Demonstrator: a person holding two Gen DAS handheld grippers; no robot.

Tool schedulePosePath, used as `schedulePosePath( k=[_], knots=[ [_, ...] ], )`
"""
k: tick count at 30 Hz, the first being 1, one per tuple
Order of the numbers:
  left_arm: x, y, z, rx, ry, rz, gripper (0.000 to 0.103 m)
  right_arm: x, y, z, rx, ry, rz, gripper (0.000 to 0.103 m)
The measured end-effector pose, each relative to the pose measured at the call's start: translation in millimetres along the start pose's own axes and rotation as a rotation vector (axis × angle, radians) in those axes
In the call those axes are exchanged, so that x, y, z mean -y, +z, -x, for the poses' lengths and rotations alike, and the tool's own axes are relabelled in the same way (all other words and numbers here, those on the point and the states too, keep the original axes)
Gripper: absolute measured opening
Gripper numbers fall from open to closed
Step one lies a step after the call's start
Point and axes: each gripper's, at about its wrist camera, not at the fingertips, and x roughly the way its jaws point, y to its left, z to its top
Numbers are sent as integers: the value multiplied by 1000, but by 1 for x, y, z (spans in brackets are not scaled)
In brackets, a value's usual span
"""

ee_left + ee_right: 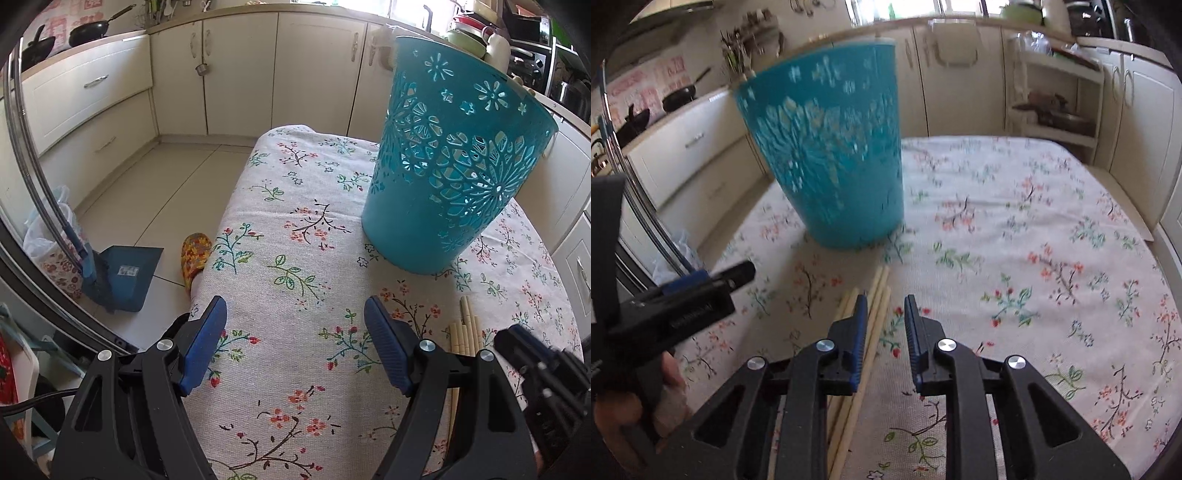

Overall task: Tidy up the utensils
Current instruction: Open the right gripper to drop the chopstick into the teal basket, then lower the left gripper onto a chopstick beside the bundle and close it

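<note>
Chopsticks (875,295), light, stiff and best pinched mid-length, lie beside the basket (827,155) as both grippers, left (295,347) and right (885,343), hover with jaws apart.

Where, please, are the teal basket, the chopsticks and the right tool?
teal basket (454,166): left wrist view, perforated side wall.
chopsticks (877,291): right wrist view, upper shafts.
right tool (885,306): right wrist view, between fingertips.
</note>
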Motion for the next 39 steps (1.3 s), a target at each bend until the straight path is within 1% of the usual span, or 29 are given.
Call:
schedulePosePath(
  k=[8,12,16,17,19,21,23,25,26,31,33,36,39],
  knots=[
    [-2,0,0,1,-6,4,73,-5,-19,-4,-73,-26,37,19],
    [-2,0,1,2,-8,5,73,-13,-31,3,-90,-54,106,19],
    [-1,0,1,1,-11,3,74,-10,-33,6,-89,-82,133,12],
    [1,0,0,0,-21,-5,74,-4,-32,5,-86,-89,116,11],
    [9,-2,3,-10,-81,-68,73,3,-29,5,-86,-95,98,10],
    [26,-10,13,-9,-156,-172,74,9,-29,6,-84,-80,78,10],
    [36,-17,17,-20,-184,-212,74,15,-30,7,-77,-54,52,10],
    [43,-22,16,-61,-215,-218,74,17,-30,7,-74,-42,36,10],
    [46,-24,15,-74,-217,-221,73,18,-30,7,-73,-37,30,10],
    [60,-29,17,-84,-231,-261,73,21,-30,9,-73,-10,8,10],
    [67,-34,17,-85,-208,-291,74,22,-30,10,-73,-4,5,10],
    [68,-38,14,-105,-179,-311,74,23,-30,11,-74,4,0,10],
    [66,-36,13,-108,-168,-305,73,24,-31,12,-76,12,-6,10]
  ],
)
